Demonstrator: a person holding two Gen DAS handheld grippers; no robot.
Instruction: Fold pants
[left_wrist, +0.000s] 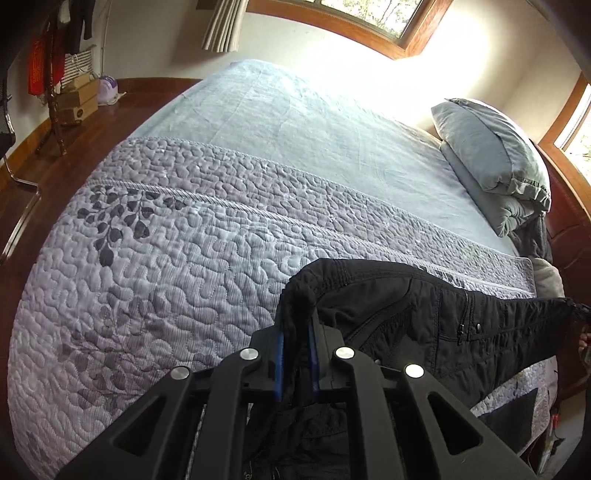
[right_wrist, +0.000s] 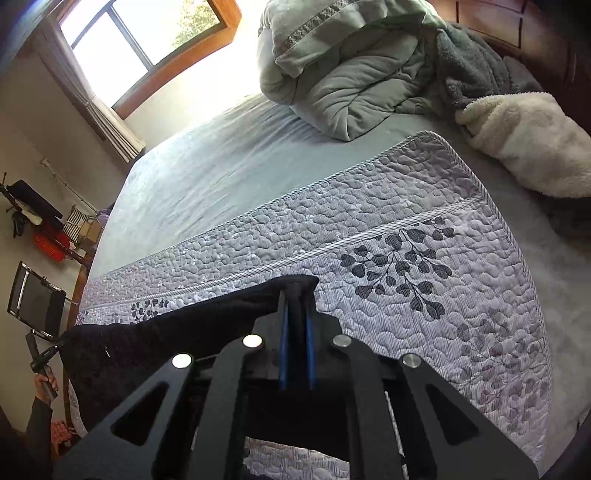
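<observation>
Black pants (left_wrist: 424, 306) hang stretched between my two grippers above the lilac quilted bedspread (left_wrist: 166, 258). My left gripper (left_wrist: 295, 321) is shut on one bunched corner of the cloth, pinched between its blue pads. From there the fabric runs right, showing a zip pocket, to the far corner at the frame edge. In the right wrist view my right gripper (right_wrist: 297, 295) is shut on the other corner of the pants (right_wrist: 166, 332). The cloth runs left to the other gripper (right_wrist: 40, 358), held by a person's hand. The lower part of the pants hangs hidden under the grippers.
The quilt (right_wrist: 443, 295) covers the near part of a pale blue bed sheet (left_wrist: 314, 122). Pillows (left_wrist: 491, 155) lie at the headboard, beside a heaped grey-green duvet (right_wrist: 351, 74) and a white fleece (right_wrist: 528, 147). Boxes (left_wrist: 77, 99) and a clothes stand sit on the wooden floor (left_wrist: 92, 129).
</observation>
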